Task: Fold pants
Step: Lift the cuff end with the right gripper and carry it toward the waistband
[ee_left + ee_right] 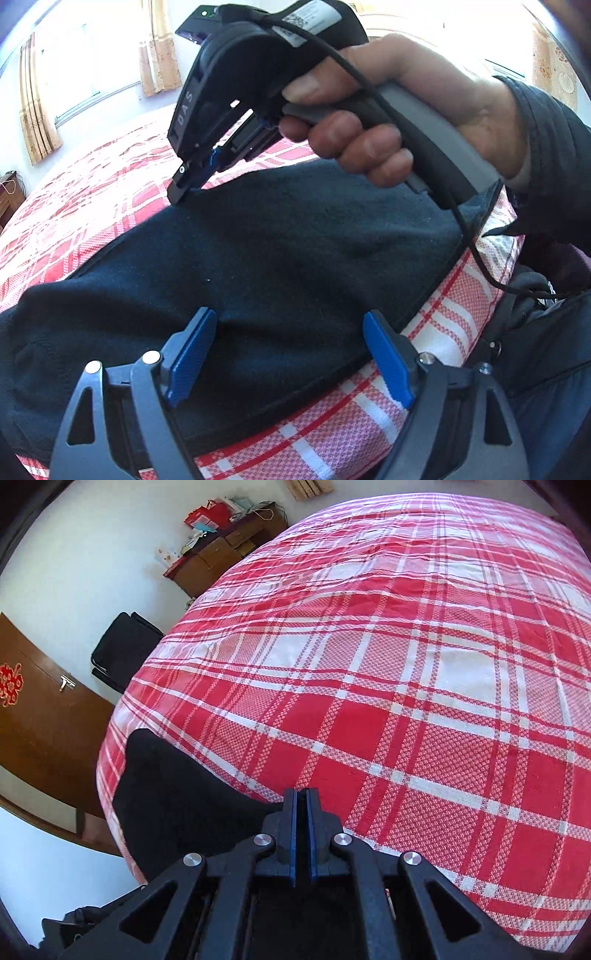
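Sunlit through curtained windows, the bedroom is mostly taken up by a bed under a red-and-white plaid cotton sheet (406,672), and the dark navy, fleecy pants (288,251) lie flat on it near the edge where the person stands. From the left wrist view the garment's long axis runs from lower left up to the right, its straight seamed edge lying along the near side of the sheet.

At the far edge of the cloth, the right gripper (184,192) points down with its jaws pressed together on a pinch of the fabric; in the right wrist view the blue pads (293,834) show only a thin slit between them, with dark cloth bunched beneath and trailing off to the left. The person's right hand (369,122) is squeezing the grey handle.

On the near side, the left gripper (290,354) hovers with its jaws spread wide, holding nothing, the blue pads (192,354) poised just above the cloth, one over the body of the pants and the other over the seamed edge.

I'd judge the left is nearer that edge, and the coming move turns on it closing there, across the axis from the right's pinch. Against the far wall stand a brown wooden desk (221,557) and a black chair (122,646).
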Demonstrator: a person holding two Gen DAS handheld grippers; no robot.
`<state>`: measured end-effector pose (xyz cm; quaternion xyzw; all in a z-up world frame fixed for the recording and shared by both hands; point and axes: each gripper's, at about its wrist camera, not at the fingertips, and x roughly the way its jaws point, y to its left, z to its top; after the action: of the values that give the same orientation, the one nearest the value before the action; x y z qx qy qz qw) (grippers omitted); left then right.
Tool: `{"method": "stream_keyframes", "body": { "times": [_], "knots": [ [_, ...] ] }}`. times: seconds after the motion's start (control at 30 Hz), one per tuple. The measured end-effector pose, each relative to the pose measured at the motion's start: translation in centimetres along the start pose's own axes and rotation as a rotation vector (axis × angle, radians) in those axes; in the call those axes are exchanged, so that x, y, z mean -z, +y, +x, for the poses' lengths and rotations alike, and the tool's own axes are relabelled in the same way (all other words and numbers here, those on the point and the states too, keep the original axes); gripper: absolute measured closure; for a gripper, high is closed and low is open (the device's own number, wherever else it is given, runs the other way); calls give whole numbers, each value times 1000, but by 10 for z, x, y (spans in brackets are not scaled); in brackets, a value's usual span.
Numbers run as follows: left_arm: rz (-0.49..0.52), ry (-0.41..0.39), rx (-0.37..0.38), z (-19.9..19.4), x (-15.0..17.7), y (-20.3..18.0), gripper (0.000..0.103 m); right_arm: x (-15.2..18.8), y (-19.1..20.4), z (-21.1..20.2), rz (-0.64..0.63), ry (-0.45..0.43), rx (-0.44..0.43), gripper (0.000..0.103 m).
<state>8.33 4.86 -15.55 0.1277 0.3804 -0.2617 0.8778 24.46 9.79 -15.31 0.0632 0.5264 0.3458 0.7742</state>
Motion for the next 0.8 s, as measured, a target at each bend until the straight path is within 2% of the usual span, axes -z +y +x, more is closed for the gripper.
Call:
{"method": "stream_keyframes", "body": {
  "times": [0.07,0.27,0.43,0.5,0.57,0.67,0.8],
  "knots": [
    [4,13,6,-7,-1,3,19,0,3,-6,-15,4,-27,97],
    [-48,4,-67,-30,2,34,19,19,-3,-53,-16,-45,-45,94],
    [-102,84,-49,-25,19,51,18,50,-18,-77,-16,-33,-19,93],
    [-80,90,-48,-26,21,47,14,62,-27,-73,-6,-9,-3,93],
    [-58,115,-48,-24,21,43,10,69,-44,-64,38,6,82,93],
    [-21,126,-67,-23,22,38,9,74,-73,-69,160,-31,-36,94],
    [-16,97,-53,-29,20,35,9,81,-59,-81,96,-64,13,93]
  ]
}}
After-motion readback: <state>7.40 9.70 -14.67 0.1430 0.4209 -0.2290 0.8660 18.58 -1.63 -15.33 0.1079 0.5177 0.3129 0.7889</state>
